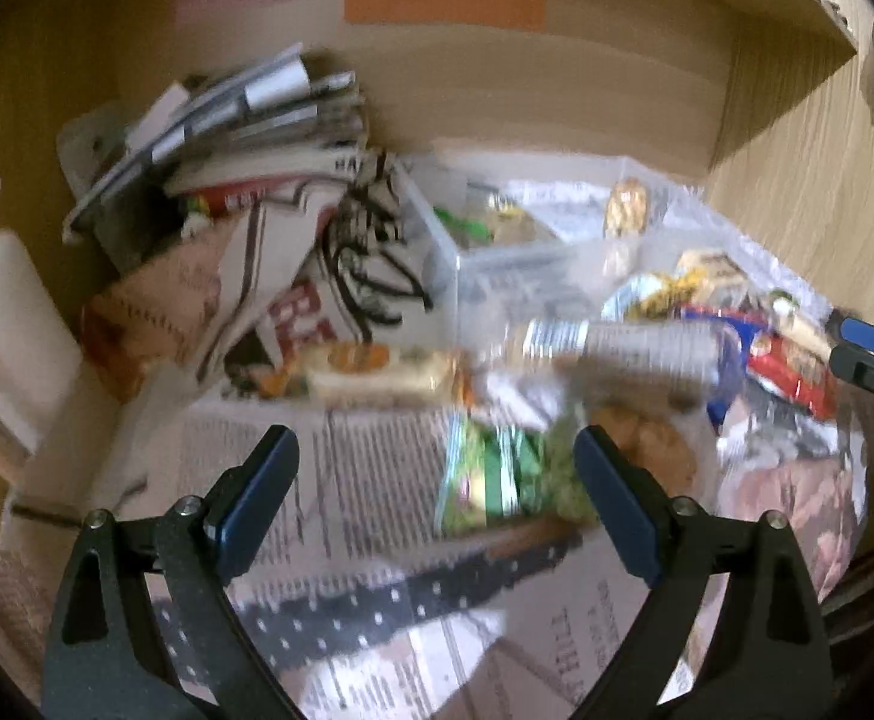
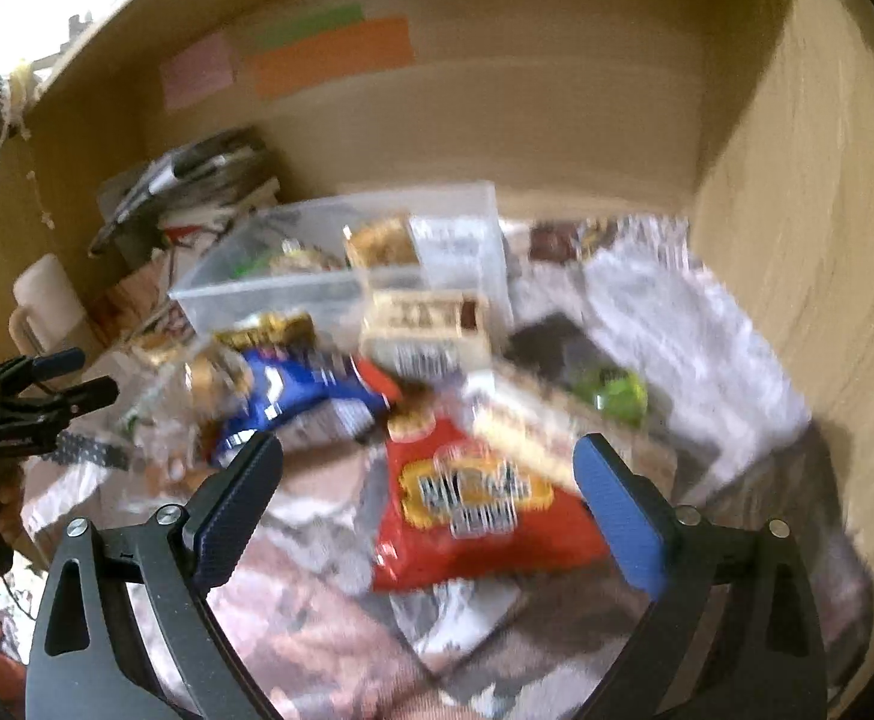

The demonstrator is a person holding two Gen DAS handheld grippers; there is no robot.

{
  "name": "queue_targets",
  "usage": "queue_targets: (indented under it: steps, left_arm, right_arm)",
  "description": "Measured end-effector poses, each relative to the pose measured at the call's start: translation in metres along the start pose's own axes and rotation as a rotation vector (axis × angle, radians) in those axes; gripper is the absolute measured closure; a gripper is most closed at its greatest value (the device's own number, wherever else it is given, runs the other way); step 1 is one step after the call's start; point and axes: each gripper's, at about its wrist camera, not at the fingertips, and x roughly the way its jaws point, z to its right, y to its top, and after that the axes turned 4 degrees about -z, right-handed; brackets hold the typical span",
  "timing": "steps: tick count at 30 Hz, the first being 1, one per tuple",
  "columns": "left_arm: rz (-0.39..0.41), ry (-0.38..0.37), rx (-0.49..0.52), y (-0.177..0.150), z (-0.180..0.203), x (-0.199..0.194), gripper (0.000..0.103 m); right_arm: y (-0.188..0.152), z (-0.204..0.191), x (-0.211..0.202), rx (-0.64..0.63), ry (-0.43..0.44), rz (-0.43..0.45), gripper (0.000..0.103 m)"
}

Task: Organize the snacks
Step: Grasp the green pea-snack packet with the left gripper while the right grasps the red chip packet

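Note:
Both views are blurred. My left gripper (image 1: 437, 456) is open and empty above newspaper, with a green snack packet (image 1: 503, 474) lying between and just beyond its fingertips. A clear plastic bin (image 1: 497, 258) holding a few snacks stands behind. More snacks lie in a pile: a cracker pack (image 1: 371, 369), a blue packet (image 1: 731, 354), a red packet (image 1: 797, 372). My right gripper (image 2: 428, 468) is open and empty over a red chip bag (image 2: 473, 510). A blue packet (image 2: 305, 390), a beige bar box (image 2: 425, 324), a cracker pack (image 2: 527, 432) and the bin (image 2: 341, 264) lie beyond.
Newspaper (image 1: 365, 468) covers the shelf floor. A stack of papers and bags (image 1: 245, 138) and a white jug (image 1: 11, 354) stand at the left. Wooden walls (image 2: 809, 276) close the back and right. The right gripper shows at the left view's right edge (image 1: 869, 360).

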Motion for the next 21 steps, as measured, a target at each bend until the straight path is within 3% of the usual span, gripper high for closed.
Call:
queue_targets:
  steps: [7, 14, 21]
  left_arm:
    - [-0.069, -0.049, -0.017, -0.016, 0.008, 0.02, 0.009]
    - [-0.1, -0.087, -0.01, -0.011, 0.023, 0.039, 0.009]
    - [-0.078, -0.08, 0.007, -0.008, 0.029, 0.044, 0.009]
  right_arm:
    - [-0.011, 0.016, 0.02, 0.066, 0.005, -0.078, 0.006]
    - [0.0, 0.017, 0.037, 0.045, 0.013, -0.12, 0.005]
    - [0.006, 0.011, 0.059, 0.005, 0.008, -0.166, 0.005]
